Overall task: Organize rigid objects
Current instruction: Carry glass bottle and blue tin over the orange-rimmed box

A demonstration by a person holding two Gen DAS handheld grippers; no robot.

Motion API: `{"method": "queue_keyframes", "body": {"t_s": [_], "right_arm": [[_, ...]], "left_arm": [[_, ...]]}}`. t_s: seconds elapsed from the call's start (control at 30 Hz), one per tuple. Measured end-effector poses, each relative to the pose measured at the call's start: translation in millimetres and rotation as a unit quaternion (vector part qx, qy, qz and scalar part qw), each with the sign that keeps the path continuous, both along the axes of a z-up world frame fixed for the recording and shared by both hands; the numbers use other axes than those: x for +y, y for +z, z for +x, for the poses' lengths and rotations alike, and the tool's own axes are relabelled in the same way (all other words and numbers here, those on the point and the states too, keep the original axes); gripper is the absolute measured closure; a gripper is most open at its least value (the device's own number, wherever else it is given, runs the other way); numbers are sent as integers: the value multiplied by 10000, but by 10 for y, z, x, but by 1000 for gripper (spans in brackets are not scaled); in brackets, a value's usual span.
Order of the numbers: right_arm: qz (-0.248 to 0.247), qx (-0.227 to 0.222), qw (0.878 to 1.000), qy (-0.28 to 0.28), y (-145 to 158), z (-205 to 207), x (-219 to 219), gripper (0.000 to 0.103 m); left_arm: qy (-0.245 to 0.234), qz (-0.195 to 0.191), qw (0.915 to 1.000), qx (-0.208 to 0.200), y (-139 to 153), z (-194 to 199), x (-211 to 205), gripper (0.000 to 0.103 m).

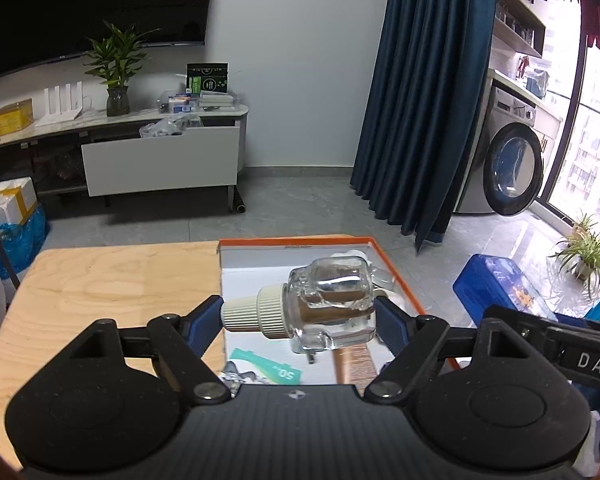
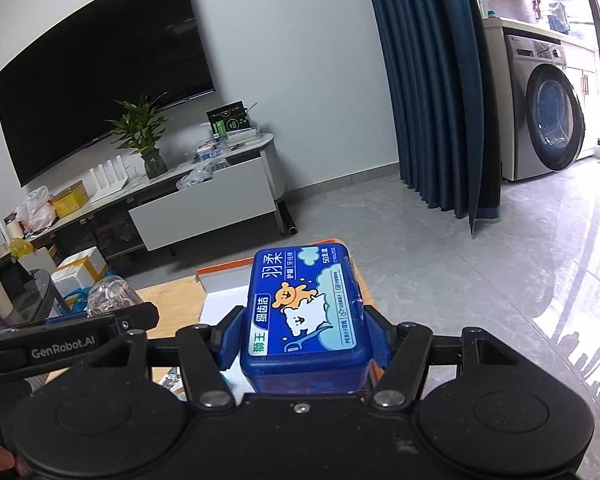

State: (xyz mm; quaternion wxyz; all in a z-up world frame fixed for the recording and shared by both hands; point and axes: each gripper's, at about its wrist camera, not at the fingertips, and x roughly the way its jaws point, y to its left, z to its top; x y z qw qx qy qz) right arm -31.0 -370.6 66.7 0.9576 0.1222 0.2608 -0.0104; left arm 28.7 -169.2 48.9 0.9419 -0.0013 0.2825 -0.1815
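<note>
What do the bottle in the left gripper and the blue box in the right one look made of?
Bottle: clear, glossy, thick-walled, likely glass; its ribbed cream cap looks like matte plastic. Blue box: translucent glossy plastic, printed paper-like label on the lid.

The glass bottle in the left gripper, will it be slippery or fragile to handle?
The glass bottle looks thick and smooth, so probably heavy for its size and somewhat slippery. The left gripper pinches it lengthwise, cap to base, so it may pivot. It is likely breakable if dropped into the orange-rimmed tray.
</note>
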Motion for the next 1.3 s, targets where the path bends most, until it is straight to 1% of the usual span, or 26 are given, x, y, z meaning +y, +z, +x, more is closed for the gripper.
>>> {"method": "queue_keyframes", "body": {"t_s": [0.3, 1.3], "right_arm": [[33, 13, 10000, 39, -21, -30, -34, 29], [-31, 89, 9996, 275, -16, 8, 136, 29]], "left_arm": [[-6, 46, 10000, 70, -33, -53, -19, 21], [78, -25, 9999, 79, -43, -113, -3, 21]]}}
